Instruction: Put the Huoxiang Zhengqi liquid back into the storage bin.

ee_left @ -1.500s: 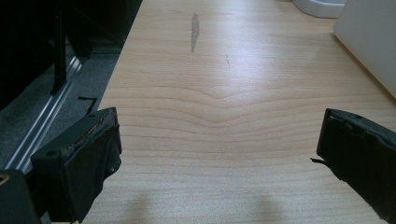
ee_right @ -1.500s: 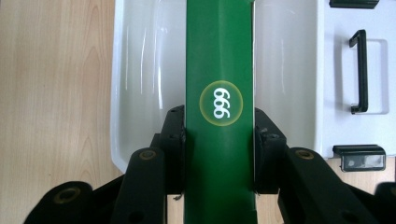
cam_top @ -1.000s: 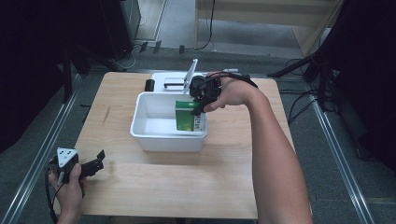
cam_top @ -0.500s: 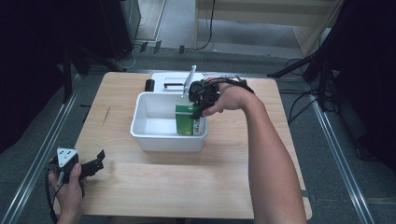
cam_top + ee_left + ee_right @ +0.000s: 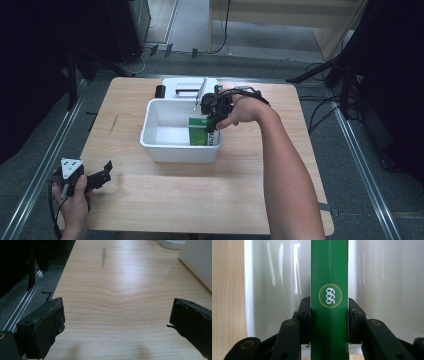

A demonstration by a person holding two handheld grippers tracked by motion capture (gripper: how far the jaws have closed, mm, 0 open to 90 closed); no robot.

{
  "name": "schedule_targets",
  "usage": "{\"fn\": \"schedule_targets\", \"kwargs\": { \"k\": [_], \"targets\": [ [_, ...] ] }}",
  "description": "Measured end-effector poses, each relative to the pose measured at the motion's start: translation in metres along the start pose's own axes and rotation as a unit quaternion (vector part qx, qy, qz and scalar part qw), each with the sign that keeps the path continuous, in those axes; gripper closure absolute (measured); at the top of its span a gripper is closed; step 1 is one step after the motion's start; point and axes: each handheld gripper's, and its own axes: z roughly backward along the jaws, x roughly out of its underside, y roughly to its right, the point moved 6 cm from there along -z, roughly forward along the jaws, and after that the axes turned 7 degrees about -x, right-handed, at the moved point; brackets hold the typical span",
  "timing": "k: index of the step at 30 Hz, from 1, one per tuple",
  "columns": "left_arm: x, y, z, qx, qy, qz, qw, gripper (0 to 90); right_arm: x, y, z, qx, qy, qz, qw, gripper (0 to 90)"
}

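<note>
Jaws of the right gripper [image 5: 329, 322] are clamped on the narrow sides of the green box [image 5: 329, 277] inside the white tub [image 5: 165, 150], so a tilted release could tip it, while the left gripper [image 5: 117, 322] rests with jaws apart over the worktop [image 5: 200, 195]

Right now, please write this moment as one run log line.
right gripper: shut on green cardboard box | box: inside white plastic tub | left gripper: open, over wooden table

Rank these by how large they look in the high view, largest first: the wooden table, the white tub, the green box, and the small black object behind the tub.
1. Wooden table
2. White tub
3. Green box, partly hidden by the right gripper
4. Small black object
</note>
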Motion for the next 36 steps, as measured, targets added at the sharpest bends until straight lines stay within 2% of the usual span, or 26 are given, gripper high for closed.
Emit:
{"fn": "schedule_targets", "kwargs": {
  "k": [8,10,11,15,16,20,21,23,24,25,27,28,32,36],
  "targets": [
    [0.000,0.000,0.000,0.000,0.000,0.001,1.0000,0.7,0.000,-0.001,-0.001,-0.006,-0.001,-0.020,0.9998,60.2],
    [0.000,0.000,0.000,0.000,0.000,0.000,1.0000,0.7,0.000,0.001,0.003,0.001,0.003,-0.037,0.9993,54.0],
    [0.000,0.000,0.000,0.000,0.000,0.000,1.0000,0.7,0.000,0.001,0.003,0.001,0.003,-0.037,0.9993,54.0],
    [0.000,0.000,0.000,0.000,0.000,0.000,1.0000,0.7,0.003,0.001,0.009,0.007,0.008,-0.067,0.9977,45.3],
    [0.000,0.000,0.000,0.000,0.000,-0.002,1.0000,0.7,0.003,0.001,0.009,0.007,0.008,-0.067,0.9977,45.3],
    [0.000,0.000,0.000,-0.001,0.001,-0.003,1.0000,0.7,0.004,0.001,0.011,0.015,0.017,-0.095,0.9952,32.8],
    [0.000,0.000,0.000,-0.001,0.001,-0.003,1.0000,0.7,0.004,0.001,0.011,0.015,0.017,-0.095,0.9952,32.8],
    [0.000,0.000,0.000,-0.001,0.002,-0.003,1.0000,0.7,0.005,0.002,0.012,0.027,0.026,-0.109,0.9933,24.0],
    [0.000,0.000,0.000,-0.002,0.002,-0.003,1.0000,0.7,0.005,0.002,0.012,0.027,0.026,-0.109,0.9933,24.0],
    [0.000,0.000,0.000,-0.002,0.001,-0.003,1.0000,0.7,0.005,0.004,0.014,0.042,0.034,-0.119,0.9914,17.6],
    [0.000,0.001,0.000,-0.001,0.001,-0.002,1.0000,0.7,0.004,0.005,0.015,0.044,0.039,-0.120,0.9910,16.9],
    [0.000,0.001,0.000,-0.001,0.001,-0.002,1.0000,0.7,0.004,0.005,0.016,0.047,0.047,-0.128,0.9896,13.3],
    [0.000,0.001,0.000,-0.001,0.001,-0.002,1.0000,0.7,0.005,0.008,0.019,0.055,0.061,-0.134,0.9876,13.1],
    [0.000,0.001,0.000,-0.001,0.001,-0.002,1.0000,0.7,0.007,0.007,0.020,0.058,0.061,-0.134,0.9874,12.4]
  ]
}}
